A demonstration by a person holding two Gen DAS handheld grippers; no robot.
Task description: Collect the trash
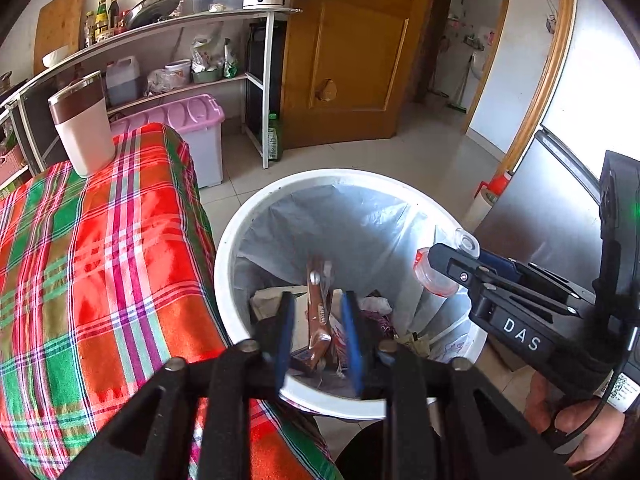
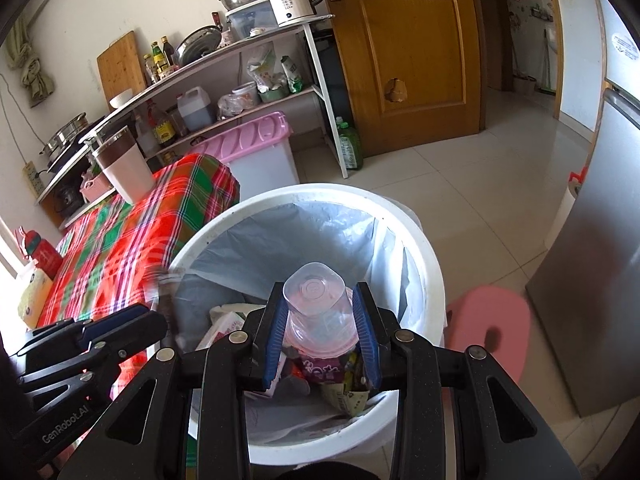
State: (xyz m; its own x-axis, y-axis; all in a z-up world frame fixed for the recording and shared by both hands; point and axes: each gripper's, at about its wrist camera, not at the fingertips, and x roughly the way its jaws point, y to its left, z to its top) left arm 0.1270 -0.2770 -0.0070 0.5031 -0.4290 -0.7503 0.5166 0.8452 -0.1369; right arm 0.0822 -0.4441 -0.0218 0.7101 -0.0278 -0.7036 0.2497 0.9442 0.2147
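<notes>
We hold two black tongs with blue pads over a white trash bin (image 1: 230,248), which is lined with a pale grey bag (image 1: 340,220) and stands on a tiled floor beside a table covered in a red and green plaid cloth (image 1: 100,260).

Our left gripper (image 1: 318,328) points down into the bin. Its jaws stand narrowly parted, and a brown snack wrapper (image 1: 318,308) sits upright in the gap between the two blue pads. In this view neither pad appears to press on the wrapper, which seems to be above the other rubbish in the bin. No earlier picture tells us more.

Our right gripper (image 2: 322,332) also reaches over the bin, on the right side of the scene. It is clamped on a clear plastic bottle (image 2: 314,296) with a pink label, the blue pads pressing on both sides of its body. The bottle's base points away from us, above the bin's opening. From the left wrist view the same bottle (image 1: 436,276) hangs just inside the bin's right rim.

Below both tongs, the bin holds crumpled paper, printed packets and a purple wrapper.

On the far end of the table stands a white tumbler (image 1: 82,128) with a brown band. A pink stool (image 2: 490,324) sits on the floor to the right of the bin.
</notes>
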